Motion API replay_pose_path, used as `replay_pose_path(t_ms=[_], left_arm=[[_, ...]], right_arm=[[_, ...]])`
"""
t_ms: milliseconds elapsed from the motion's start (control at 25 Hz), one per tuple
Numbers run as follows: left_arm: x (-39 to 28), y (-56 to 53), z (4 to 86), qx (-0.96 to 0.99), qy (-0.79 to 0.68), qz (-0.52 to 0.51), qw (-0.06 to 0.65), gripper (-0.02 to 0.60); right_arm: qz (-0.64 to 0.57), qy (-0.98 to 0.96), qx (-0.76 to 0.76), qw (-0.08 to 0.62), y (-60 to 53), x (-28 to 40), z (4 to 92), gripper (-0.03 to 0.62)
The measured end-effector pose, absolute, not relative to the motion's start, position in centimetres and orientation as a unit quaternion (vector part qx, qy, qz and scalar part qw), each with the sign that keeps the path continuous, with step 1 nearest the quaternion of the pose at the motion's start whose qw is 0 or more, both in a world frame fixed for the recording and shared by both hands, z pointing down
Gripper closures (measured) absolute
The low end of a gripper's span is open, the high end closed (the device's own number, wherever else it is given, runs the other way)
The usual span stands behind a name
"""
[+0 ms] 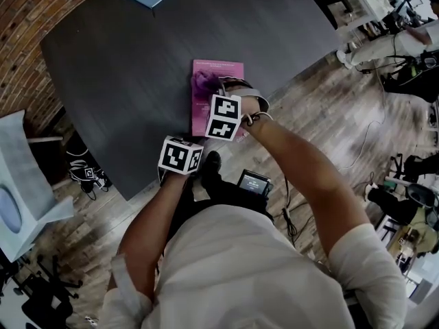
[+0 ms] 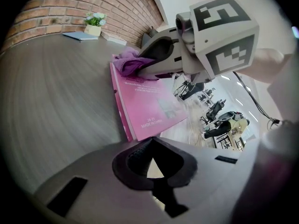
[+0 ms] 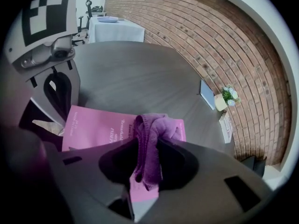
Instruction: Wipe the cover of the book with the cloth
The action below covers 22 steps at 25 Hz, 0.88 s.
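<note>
**Head view.** The pink book lies flat on the dark table, close to the near edge. The purple cloth sits bunched on the far-left part of the cover, at the tip of the right gripper. We judge the wipe to be at or near its start. The cloth is on the cover, but nothing shows how much has been wiped, and most of the pink surface looks left to pass over. The right forearm reaches forward, with its marker cube above the book's near half. The left gripper hangs by the table's near edge, apart from the book, with the forearm drawn in.

**Left gripper view.** Its tongs are pressed together with nothing between them. The book lies ahead, and they do not touch it. The right gripper shows at upper right, tilted down, with its nose in the cloth at the far end of the cover.

**Right gripper view.** The tongs pinch a fold of the cloth, and the loose bunch rests on the cover just ahead of them. The left gripper shows at upper left, off the book. Nothing steadies the book, so we judge it may slide under a stroke.
</note>
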<state>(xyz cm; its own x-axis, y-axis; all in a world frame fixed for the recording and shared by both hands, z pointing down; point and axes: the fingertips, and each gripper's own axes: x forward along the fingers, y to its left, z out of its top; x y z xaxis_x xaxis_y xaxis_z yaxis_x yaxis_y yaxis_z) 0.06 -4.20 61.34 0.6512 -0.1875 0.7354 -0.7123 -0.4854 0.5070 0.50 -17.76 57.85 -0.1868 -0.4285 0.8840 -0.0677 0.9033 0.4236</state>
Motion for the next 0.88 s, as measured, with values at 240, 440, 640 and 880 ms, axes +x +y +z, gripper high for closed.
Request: replay_pose_path(t_ms=[240, 440, 640, 880], left_arm=[[-0.1, -4.3, 61.5, 0.803, -0.281, 0.313, 0.422, 0.574], [-0.2, -4.3, 61.6, 0.804, -0.281, 0.313, 0.422, 0.574], [-0.2, -4.3, 61.7, 0.804, -0.28, 0.313, 0.421, 0.574], [-0.2, -4.3, 61.6, 0.804, -0.278, 0.314, 0.42, 0.574]], right_arm=[[-0.138, -0.76, 0.159, 0.614, -16.1, 0.3, 57.9, 0.483], [-0.134, -0.765, 0.159, 0.61, -14.8, 0.2, 58.0, 0.483], [-0.129, -0.768, 0.158, 0.608, -13.8, 0.1, 58.0, 0.482], [-0.12, -0.772, 0.155, 0.605, -12.3, 0.3, 58.1, 0.484]])
